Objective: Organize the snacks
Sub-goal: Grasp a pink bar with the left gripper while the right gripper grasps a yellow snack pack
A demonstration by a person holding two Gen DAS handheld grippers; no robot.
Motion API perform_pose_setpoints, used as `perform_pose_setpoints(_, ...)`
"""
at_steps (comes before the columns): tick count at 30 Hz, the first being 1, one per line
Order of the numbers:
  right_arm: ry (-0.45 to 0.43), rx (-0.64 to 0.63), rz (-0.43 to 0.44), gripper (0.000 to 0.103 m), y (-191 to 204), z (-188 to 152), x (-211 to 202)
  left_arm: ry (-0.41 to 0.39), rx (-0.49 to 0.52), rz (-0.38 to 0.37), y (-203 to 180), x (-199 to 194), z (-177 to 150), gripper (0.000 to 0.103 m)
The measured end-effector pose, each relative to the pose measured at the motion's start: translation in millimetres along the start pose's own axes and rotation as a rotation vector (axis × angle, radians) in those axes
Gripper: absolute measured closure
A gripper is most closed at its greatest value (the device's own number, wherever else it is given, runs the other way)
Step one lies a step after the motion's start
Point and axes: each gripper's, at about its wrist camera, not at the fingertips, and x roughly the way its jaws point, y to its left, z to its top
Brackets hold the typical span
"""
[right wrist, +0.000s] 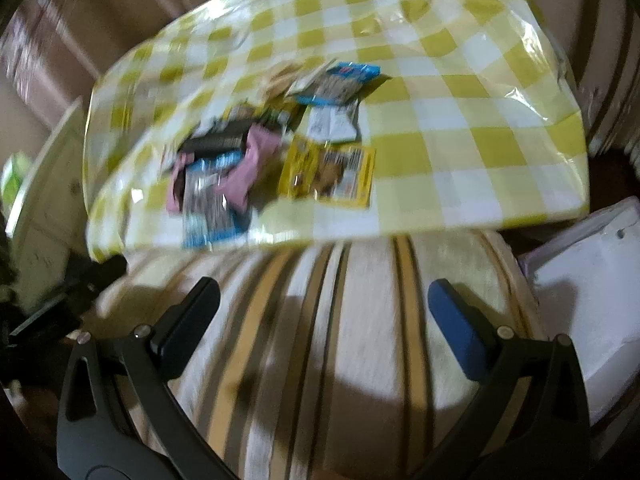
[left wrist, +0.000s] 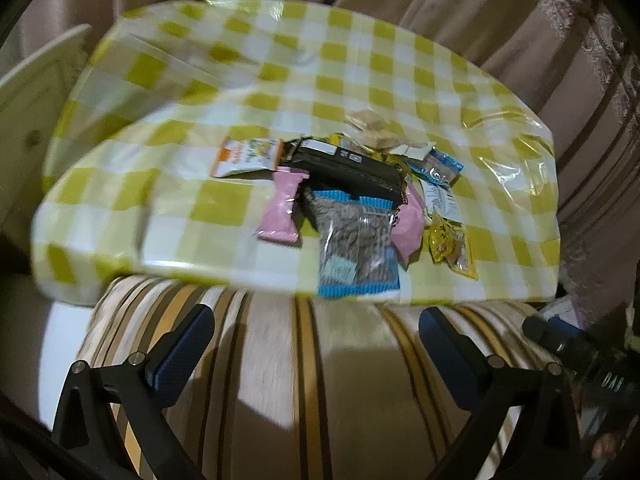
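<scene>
A heap of snack packets lies on a table under a yellow-and-white checked cloth [left wrist: 224, 200]. In the left wrist view I see a clear blue-edged bag of seeds [left wrist: 356, 240], two pink packets [left wrist: 282, 208], a dark box [left wrist: 348, 170], an orange-and-white pouch [left wrist: 244, 156] and a yellow packet [left wrist: 450, 246]. The blurred right wrist view shows the same heap, with the yellow packet [right wrist: 332, 172] and a blue packet [right wrist: 340, 82]. My left gripper [left wrist: 316, 328] and right gripper [right wrist: 324, 304] both stand open and empty over a striped cushion, short of the table's near edge.
A striped cushioned seat [left wrist: 280, 360] sits right below both grippers. Brown curtains [left wrist: 540, 40] hang behind the table. A pale cabinet [left wrist: 32, 100] stands at the left, and a white box [right wrist: 592, 300] at the right. The far half of the cloth [right wrist: 460, 40] is bare.
</scene>
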Motion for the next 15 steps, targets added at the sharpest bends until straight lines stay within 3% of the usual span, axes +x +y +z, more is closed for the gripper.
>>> perform_pose_setpoints(7,0.060,-0.013,0.009,0.000,-4.9,48.0,36.2,0.090,0.032,-0.061,-12.5,45.5,35.2,0.016)
perform_pose_setpoints(12,0.109,0.035,-0.017,0.002,-16.6,65.6,62.9,0.059,0.137,-0.113,-43.9,51.9,49.6,0.020)
perform_pose_setpoints(15,0.154,0.025,-0.064,0.010,-20.0,70.6,80.1,0.072,0.258,-0.105,-72.4,65.0,56.2,0.039)
